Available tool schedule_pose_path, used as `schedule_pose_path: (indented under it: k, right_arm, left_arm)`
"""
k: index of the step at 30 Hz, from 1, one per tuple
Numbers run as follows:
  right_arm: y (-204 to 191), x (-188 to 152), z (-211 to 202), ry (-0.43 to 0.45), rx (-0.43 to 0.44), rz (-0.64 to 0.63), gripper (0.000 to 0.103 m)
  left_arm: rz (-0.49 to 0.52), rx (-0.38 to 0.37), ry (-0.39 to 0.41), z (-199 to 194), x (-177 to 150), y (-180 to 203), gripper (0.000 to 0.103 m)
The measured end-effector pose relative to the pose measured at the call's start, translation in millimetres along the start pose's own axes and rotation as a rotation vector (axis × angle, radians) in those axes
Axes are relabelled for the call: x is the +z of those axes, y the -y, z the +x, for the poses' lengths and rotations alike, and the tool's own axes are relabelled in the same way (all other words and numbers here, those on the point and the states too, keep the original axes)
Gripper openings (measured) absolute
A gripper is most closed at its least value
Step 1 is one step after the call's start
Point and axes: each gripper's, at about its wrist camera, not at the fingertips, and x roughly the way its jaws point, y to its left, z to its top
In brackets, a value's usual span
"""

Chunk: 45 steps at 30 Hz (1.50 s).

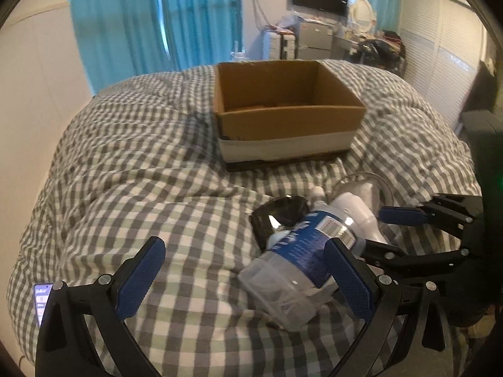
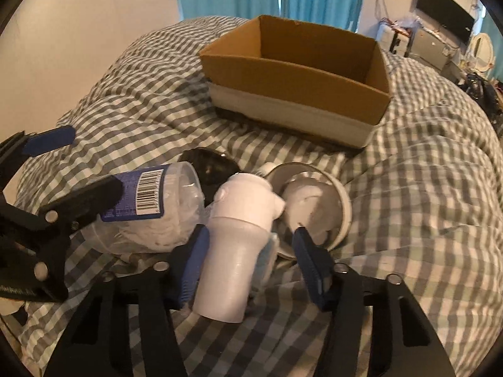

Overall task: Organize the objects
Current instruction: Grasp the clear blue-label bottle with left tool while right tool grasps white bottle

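Right wrist view shows my right gripper (image 2: 251,257) with its blue fingers wide open, one on each side of a white plastic bottle with a round cap (image 2: 234,251). The bottle lies between the fingers, touching the left one, but they do not squeeze it yet. Just past the fingertips sits a round clear cup with a white rim (image 2: 341,210), tipped on its side. A black shiny bowl (image 2: 207,166) lies a little farther on.

Left wrist view shows my left gripper (image 1: 245,279) open wide too. A clear plastic bottle with a blue label (image 1: 298,257) lies beside the right finger, touching it, and nothing is held.

Far ahead of both sets of fingers stands the open brown cardboard box with a white band (image 2: 314,72) on the checked grey and white bedcover (image 2: 424,188). I cannot see its whole floor.

I think I am at the picking-up step. Next, I should close the right fingers on the white bottle, lift it, and carry it forward to the box.
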Motion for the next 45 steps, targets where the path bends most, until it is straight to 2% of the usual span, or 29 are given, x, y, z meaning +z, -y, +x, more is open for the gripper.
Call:
schedule_pose_path:
  k: [2,7,11,17,18,20,22,27,32,38,45]
  right_arm:
    - [-0.7,-0.9,2.0,-0.010,0.023,-0.004,0.042]
    - [0.5,-1.4,2.8,-0.013,0.043,-0.001,0.041]
    - [14.7,-2.3,-17.5,0.051,0.052,0.044,0.040]
    - [39.2,0.1,-48.4,0.128,-0.049,0.068,0.040]
    - [41.4,0.4,-48.1,0.130,-0.060,0.070,0.040]
    - [46.1,-0.5,-47.9,0.130,-0.063,0.079,0.040]
    - [49.9,-2.1,-46.0,0.124,-0.054,0.086,0.040]
    - [53.2,-5.9,-44.7,0.126,-0.048,0.096,0.040]
    - [51.5,-9.3,-57.0,0.154,-0.062,0.094,0.040]
    - [43.5,-5.0,-74.3,0.195,-0.079,0.078,0.040]
    - [35.4,5.5,-91.9,0.238,-0.095,0.049,0.040]
  left_arm:
    - [0.022,-0.021,-0.009,1.3,-0.8,4.1,0.103]
    - [0.036,-0.073,-0.045,6.3,-0.6,5.9,0.103]
    - [0.062,-0.087,-0.059,8.7,-3.0,10.0,0.103]
    - [0.126,-0.095,-0.135,36.8,-3.6,33.1,0.102]
    - [0.130,-0.098,-0.155,42.8,-3.2,35.2,0.101]
    - [0.136,-0.111,-0.186,51.0,-4.8,38.2,0.084]
    - [0.142,-0.109,-0.210,56.8,-6.7,41.1,0.075]
    - [0.135,-0.103,-0.182,48.9,-6.9,40.6,0.073]
    - [0.102,-0.086,-0.121,27.9,-2.2,35.4,0.069]
    - [0.062,-0.058,-0.062,5.1,9.0,27.4,0.065]
    - [0.041,-0.033,-0.012,-7.6,23.9,19.6,0.064]
